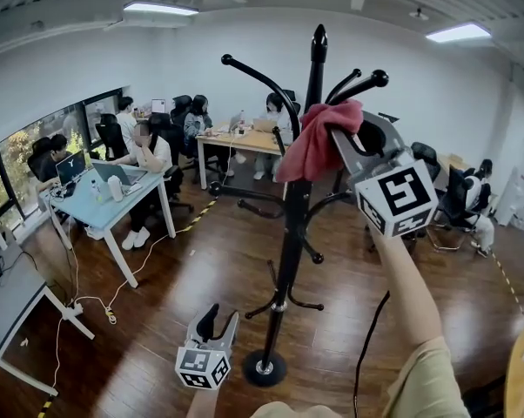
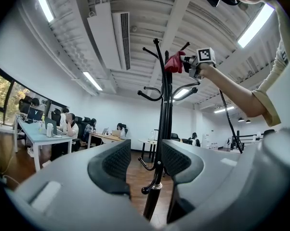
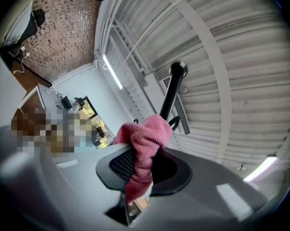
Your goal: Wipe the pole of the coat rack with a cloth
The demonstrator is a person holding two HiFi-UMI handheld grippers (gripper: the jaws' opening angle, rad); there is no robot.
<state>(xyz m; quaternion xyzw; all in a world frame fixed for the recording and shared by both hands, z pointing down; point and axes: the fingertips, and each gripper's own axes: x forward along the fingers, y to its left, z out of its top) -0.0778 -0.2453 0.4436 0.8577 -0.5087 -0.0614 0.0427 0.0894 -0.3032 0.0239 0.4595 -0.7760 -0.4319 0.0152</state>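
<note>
The black coat rack pole rises from a round base on the wooden floor, with curved hooks near its top. My right gripper is raised high beside the pole's upper part and is shut on a pink cloth, which hangs against the pole. The right gripper view shows the cloth pinched between the jaws, with the pole's knob just beyond. My left gripper stays low near the base, open and empty. Between its jaws, further off, stands the pole.
Desks with laptops, seated people and office chairs fill the left and back of the room. A white cable trails over the floor at the left. Another chair stands at the right. A black cable hangs below my right arm.
</note>
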